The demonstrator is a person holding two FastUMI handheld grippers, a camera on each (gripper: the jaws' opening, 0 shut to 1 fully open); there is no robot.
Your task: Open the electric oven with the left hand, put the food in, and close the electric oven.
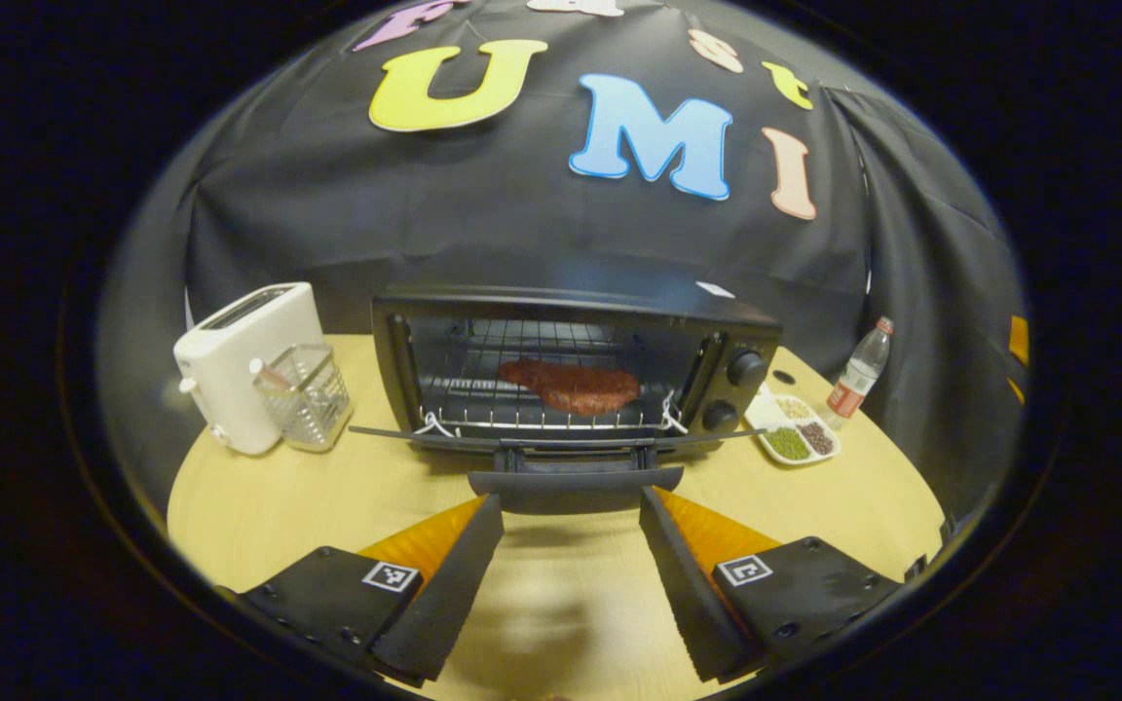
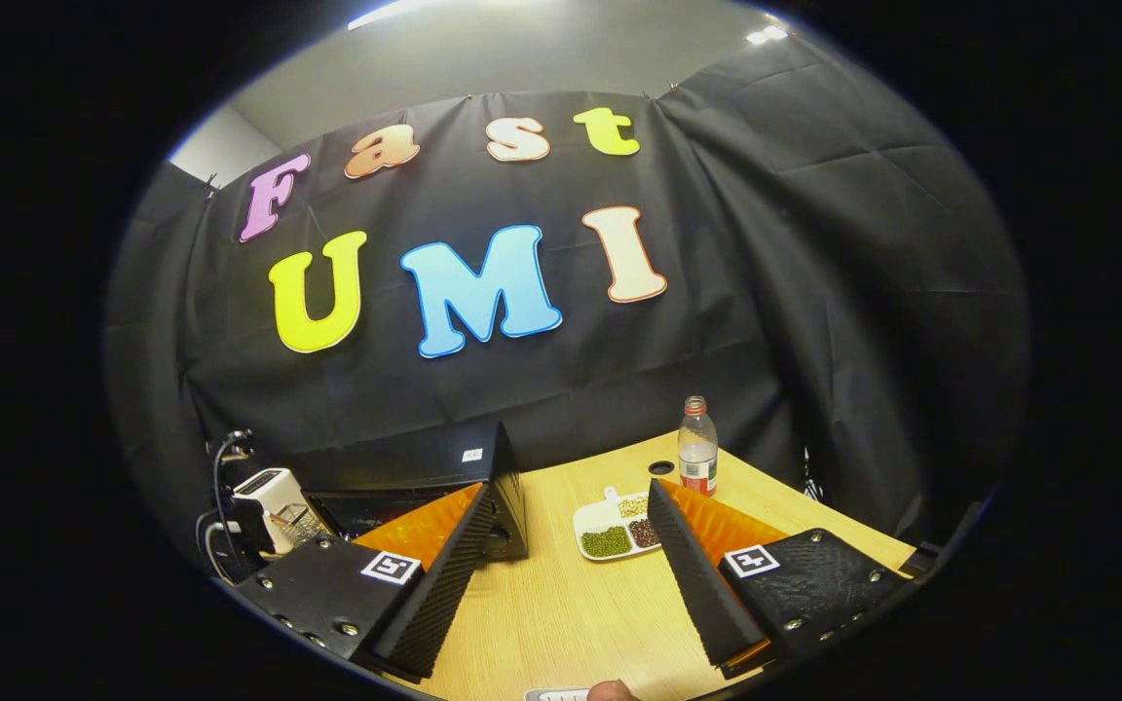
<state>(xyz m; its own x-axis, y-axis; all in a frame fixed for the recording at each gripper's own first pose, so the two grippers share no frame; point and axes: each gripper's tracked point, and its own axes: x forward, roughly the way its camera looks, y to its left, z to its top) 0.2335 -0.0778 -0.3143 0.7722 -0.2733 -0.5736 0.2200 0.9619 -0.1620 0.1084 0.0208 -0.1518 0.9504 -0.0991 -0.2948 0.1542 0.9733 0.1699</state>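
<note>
The left gripper (image 1: 571, 545) gapes empty just before the door (image 1: 561, 440), lowered flat so the meat (image 1: 571, 386) rests on the rack; the right gripper (image 2: 561, 565) idles, also spread, well aside.

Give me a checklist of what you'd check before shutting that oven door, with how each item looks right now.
1. Reddish slab of meat lies on the wire rack inside the black electric oven: ok.
2. Nothing overhangs the lowered oven door: ok.
3. Left gripper open, fingers either side of the dark door handle: ok.
4. Right gripper clear of the door, open, empty: ok.
5. White toaster and divided white dish of beans outside the door's swing: ok.
6. Rack pushed fully in: cannot tell.
</note>
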